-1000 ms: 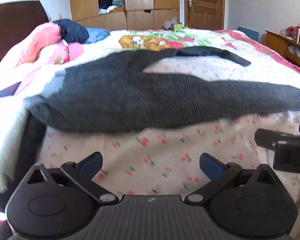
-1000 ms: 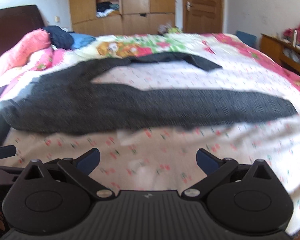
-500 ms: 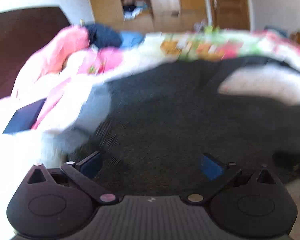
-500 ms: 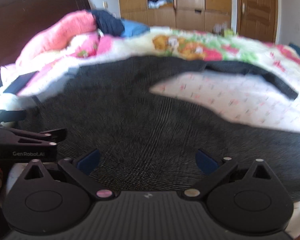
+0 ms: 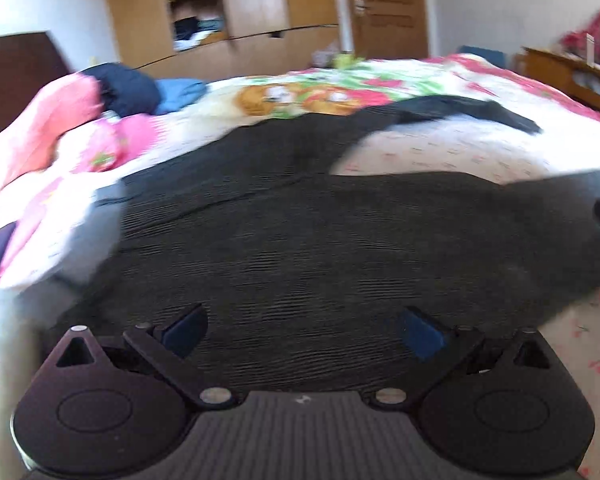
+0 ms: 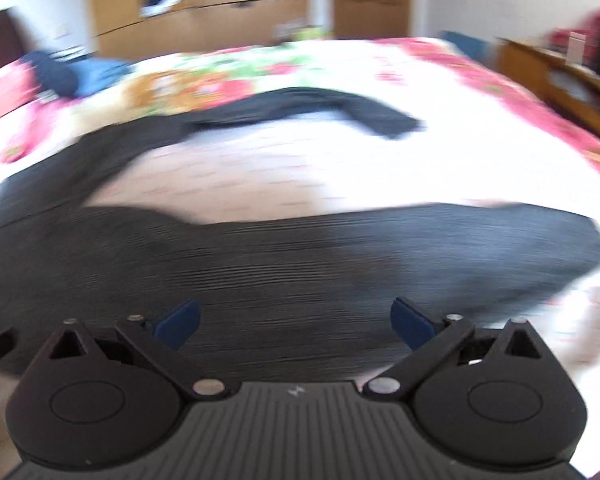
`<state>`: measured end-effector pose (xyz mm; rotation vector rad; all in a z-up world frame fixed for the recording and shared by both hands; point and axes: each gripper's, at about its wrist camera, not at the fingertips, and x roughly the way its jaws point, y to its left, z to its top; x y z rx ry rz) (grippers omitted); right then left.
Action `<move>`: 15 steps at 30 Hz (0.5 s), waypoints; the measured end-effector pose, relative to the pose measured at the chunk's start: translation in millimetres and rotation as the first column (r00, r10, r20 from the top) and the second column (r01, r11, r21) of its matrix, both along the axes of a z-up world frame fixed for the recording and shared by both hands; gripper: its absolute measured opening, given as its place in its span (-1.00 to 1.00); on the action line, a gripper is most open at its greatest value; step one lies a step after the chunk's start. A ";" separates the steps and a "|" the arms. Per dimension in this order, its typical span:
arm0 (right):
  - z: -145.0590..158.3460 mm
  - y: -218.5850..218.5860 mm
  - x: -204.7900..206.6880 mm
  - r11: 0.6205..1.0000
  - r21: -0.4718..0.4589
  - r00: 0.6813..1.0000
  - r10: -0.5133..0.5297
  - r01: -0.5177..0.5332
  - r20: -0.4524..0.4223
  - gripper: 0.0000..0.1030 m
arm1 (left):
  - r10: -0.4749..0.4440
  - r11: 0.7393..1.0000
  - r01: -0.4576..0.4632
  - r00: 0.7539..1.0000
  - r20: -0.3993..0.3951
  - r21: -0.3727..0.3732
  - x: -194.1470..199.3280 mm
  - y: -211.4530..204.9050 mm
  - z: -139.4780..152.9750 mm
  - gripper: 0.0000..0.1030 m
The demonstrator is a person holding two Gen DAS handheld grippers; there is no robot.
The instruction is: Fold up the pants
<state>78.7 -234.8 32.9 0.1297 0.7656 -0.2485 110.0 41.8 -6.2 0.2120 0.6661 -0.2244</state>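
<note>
Dark grey pants (image 5: 300, 240) lie spread flat on a flowered bedsheet (image 5: 480, 152), waist to the left, two legs splayed to the right. My left gripper (image 5: 304, 330) hovers open just above the hip part of the near leg, nothing between its blue pads. In the right wrist view the pants (image 6: 260, 264) stretch across the frame, the far leg (image 6: 340, 108) curving away. My right gripper (image 6: 296, 322) is open over the middle of the near leg. Both views are motion-blurred.
Pink bedding (image 5: 60, 120) and a dark blue pillow (image 5: 128, 88) pile at the bed's left. Wooden wardrobes (image 5: 240, 4) and a door (image 5: 384, 8) stand behind. A wooden cabinet (image 5: 568, 76) sits at the right. White cloth (image 5: 4, 340) lies near left.
Both grippers have moved forward from the bed's front edge to just above the pants. The left view swung left then back; the right gripper shifted right along the near leg. Both stay open.
</note>
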 end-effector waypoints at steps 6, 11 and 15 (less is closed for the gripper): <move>-18.8 -99.1 -5.3 0.975 -0.009 0.972 -0.222 0.222 -0.082 0.95 | -0.048 0.999 0.050 0.996 -0.080 0.021 0.9 -38.8 -5.3 1.00; -15.2 -122.6 -18.5 0.971 0.170 0.986 -0.163 0.165 -0.029 0.89 | 0.039 0.998 -0.036 0.997 -0.068 0.057 -11.3 -44.4 33.8 1.00; 12.3 -98.9 -28.5 0.991 0.136 0.997 -0.030 0.020 0.074 0.89 | 0.065 0.998 -0.064 0.998 -0.024 0.025 -18.2 -42.1 75.7 1.00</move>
